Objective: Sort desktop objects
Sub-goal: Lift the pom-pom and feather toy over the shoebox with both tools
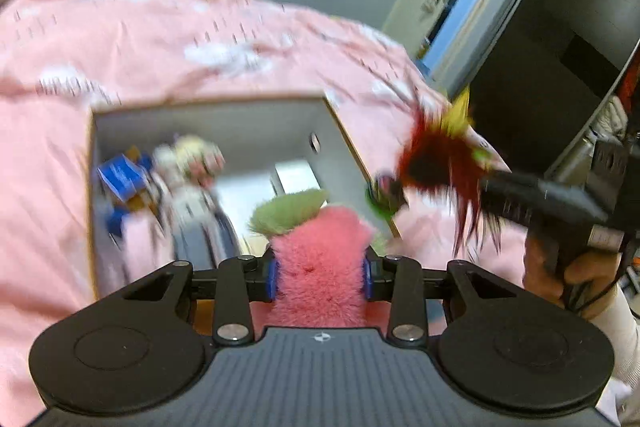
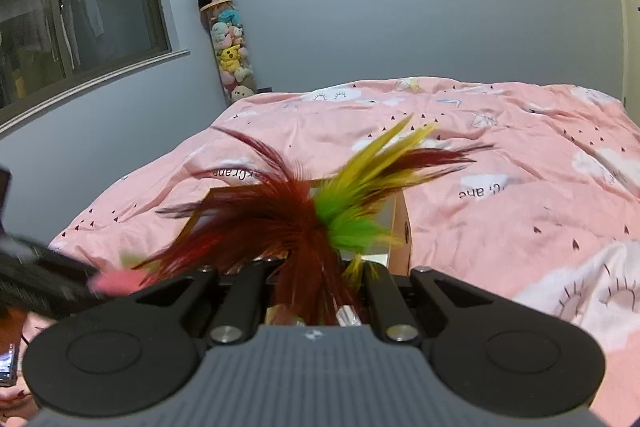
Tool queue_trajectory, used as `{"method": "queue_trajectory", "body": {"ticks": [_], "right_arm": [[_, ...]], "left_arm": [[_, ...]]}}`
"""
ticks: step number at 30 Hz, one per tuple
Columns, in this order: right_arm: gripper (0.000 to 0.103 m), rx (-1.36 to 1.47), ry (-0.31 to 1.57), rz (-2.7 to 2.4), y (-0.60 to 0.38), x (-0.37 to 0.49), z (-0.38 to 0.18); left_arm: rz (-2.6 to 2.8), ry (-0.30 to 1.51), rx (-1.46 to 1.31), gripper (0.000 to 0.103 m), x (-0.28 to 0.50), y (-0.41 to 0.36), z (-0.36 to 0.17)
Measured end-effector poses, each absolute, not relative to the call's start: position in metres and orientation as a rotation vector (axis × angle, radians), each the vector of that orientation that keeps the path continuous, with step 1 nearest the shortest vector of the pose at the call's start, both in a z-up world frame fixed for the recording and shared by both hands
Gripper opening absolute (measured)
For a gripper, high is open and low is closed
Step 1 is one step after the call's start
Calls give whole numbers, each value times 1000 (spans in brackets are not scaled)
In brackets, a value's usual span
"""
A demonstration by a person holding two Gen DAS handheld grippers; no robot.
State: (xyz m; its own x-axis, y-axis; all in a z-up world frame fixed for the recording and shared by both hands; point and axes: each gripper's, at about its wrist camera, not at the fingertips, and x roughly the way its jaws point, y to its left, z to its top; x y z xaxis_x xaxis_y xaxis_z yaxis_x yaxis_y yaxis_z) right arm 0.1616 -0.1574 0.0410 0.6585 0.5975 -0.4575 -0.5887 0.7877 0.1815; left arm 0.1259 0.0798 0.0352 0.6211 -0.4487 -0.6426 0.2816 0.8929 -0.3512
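Two toys are up: I hold the pink plush toy (image 1: 320,267) clamped in my left gripper (image 1: 320,277) just above the open box (image 1: 208,107) ahead, nearer than my right gripper (image 2: 316,291), pinching the feather toy (image 2: 304,219).

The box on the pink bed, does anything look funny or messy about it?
A bit messy. The box sits open on the pink bedspread, and the toys inside it lie jumbled in one corner, too blurred to name. Nothing looks spilled or broken. Above it, the left claw squeezes a pink fluffy toy and the right claw pinches a feather toy.
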Motion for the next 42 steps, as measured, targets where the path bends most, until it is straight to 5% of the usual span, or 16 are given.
{"method": "queue_trajectory", "body": {"ticks": [10,22,42], "right_arm": [[11,-13,549,667,-143,194,27],[11,-36,603,634,-130,214,3],[11,-81,657,616,-125,227,-21]], "left_arm": [[-358,732,-156,42,189,76,56],[-329,885,-144,41,252,57,-15],[-289,913,-136,47,263,56,-34]]}}
